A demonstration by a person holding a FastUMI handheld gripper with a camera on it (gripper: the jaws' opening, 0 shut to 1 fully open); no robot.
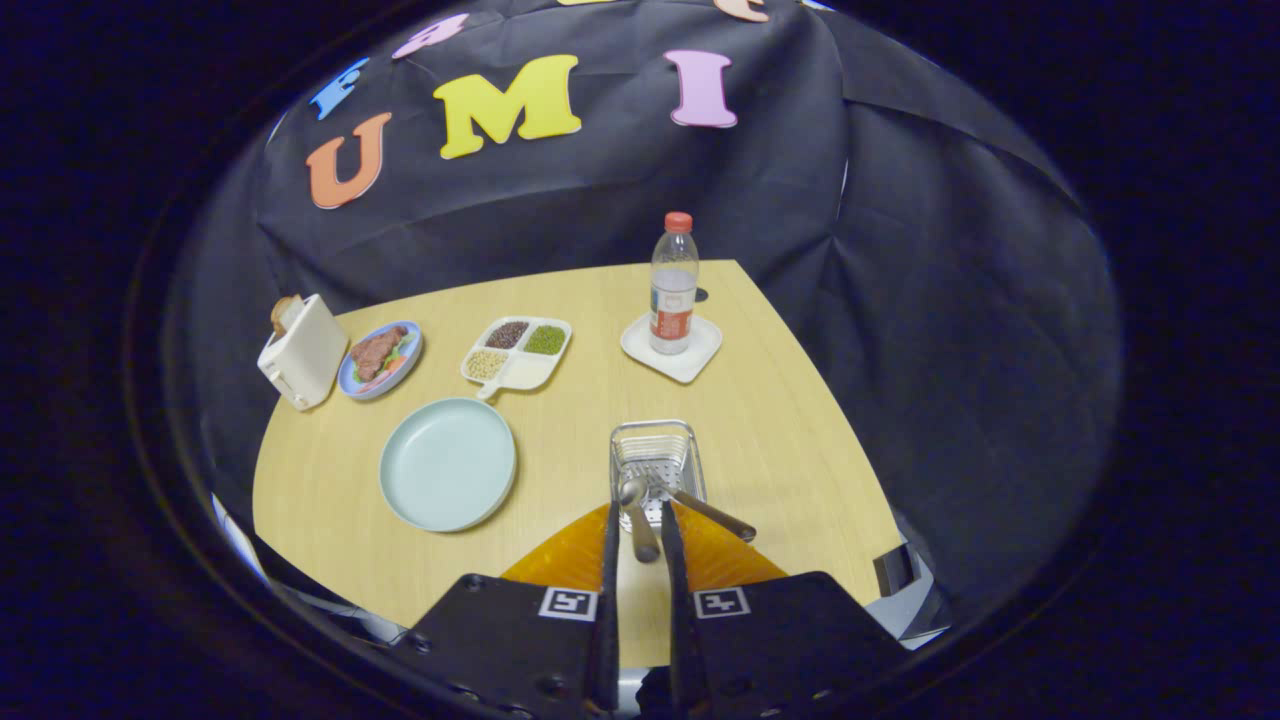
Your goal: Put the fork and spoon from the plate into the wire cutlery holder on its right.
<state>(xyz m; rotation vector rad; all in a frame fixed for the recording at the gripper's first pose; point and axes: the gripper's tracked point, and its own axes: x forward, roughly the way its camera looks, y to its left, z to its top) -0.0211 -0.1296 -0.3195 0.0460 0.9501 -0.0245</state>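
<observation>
Cutlery is seen in the gripper view: a metal spoon (636, 505) is held by its handle between the two fingers of the gripper (640, 545), which appear closed on it, bowl forward over the near rim of the silver wire cutlery holder (655, 455). A second metal utensil (712, 512), judged to be the fork, already leans in the holder, handle out toward four o'clock; its head is hidden among the wires. The round pale-blue plate (447, 463), at nine o'clock from the holder, lies bare. The spoon is judged light, stiff and slippery; a mid-handle hold suits it. Pad contact is hard to confirm.
</observation>
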